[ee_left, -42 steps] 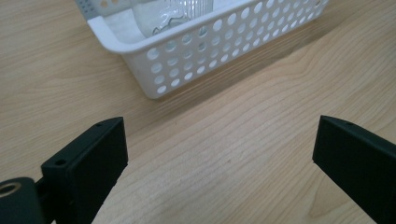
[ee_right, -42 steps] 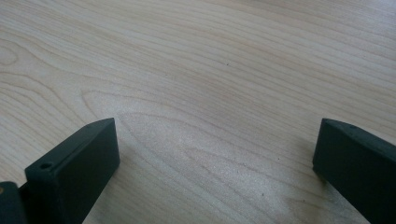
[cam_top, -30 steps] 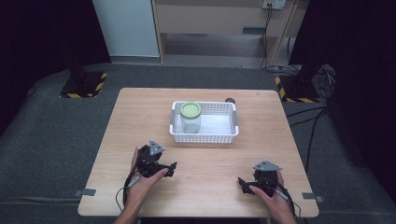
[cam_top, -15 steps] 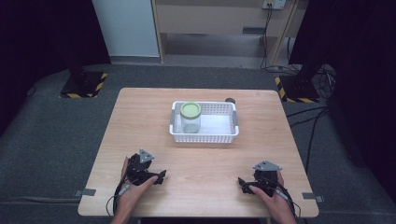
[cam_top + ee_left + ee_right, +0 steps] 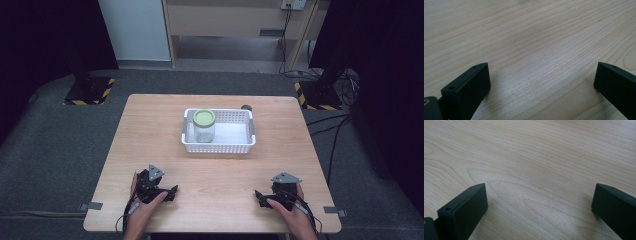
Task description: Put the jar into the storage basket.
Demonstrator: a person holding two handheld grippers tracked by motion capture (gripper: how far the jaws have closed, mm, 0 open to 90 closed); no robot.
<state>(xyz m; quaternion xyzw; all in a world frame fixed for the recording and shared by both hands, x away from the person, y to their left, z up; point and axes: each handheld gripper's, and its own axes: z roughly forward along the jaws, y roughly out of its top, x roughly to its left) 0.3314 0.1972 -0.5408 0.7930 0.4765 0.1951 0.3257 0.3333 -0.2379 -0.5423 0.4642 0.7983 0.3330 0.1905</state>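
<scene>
A green-lidded clear jar [image 5: 204,126] stood in a white perforated basket [image 5: 219,146] on a pale woodgrain table [image 5: 220,175].

Your left gripper [image 5: 170,191] has pulled back toward you over the last second, from farther up the desk [image 5: 150,125] to a spot near the front edge. It now sits about level with your right gripper [image 5: 260,196], low over the bare wood, with its jaws set wide apart.
</scene>
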